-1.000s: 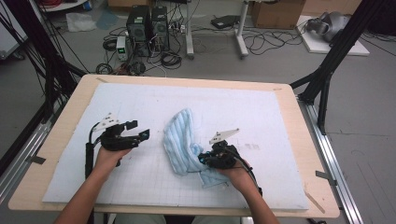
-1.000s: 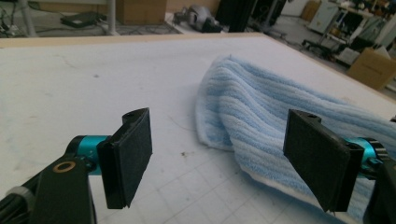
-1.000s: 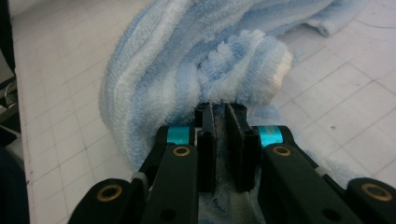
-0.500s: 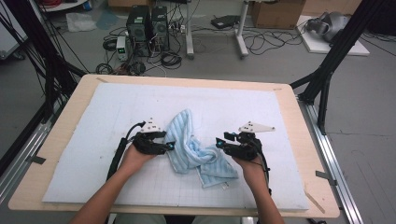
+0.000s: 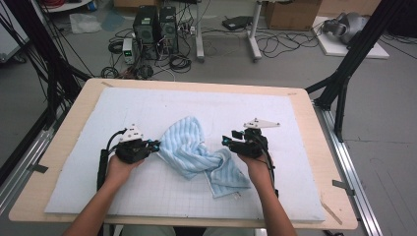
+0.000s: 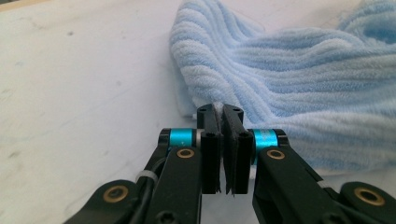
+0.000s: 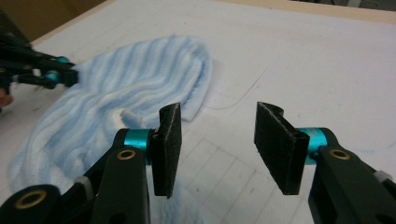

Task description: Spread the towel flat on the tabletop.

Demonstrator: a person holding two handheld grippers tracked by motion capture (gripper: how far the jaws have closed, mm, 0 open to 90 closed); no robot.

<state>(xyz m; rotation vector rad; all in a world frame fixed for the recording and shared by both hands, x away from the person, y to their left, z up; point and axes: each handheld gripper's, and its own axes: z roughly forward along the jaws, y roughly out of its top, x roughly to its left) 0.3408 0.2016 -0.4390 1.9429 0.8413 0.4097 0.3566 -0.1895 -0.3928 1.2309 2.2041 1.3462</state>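
While the left gripper (image 6: 223,109) has just been clamped onto the crumpled light-blue striped terry towel (image 5: 196,150), the right gripper (image 7: 217,140) is held apart, nothing between its jaws.

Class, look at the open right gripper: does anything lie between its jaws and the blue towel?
Nothing visible does. The right gripper stands open over bare mat, and the towel lies just beside it, unobstructed.

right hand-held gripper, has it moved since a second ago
Yes. The right hand-held gripper has come off the towel and shifted toward the mat's right edge. Its jaws now stand open over bare mat, nothing between them.
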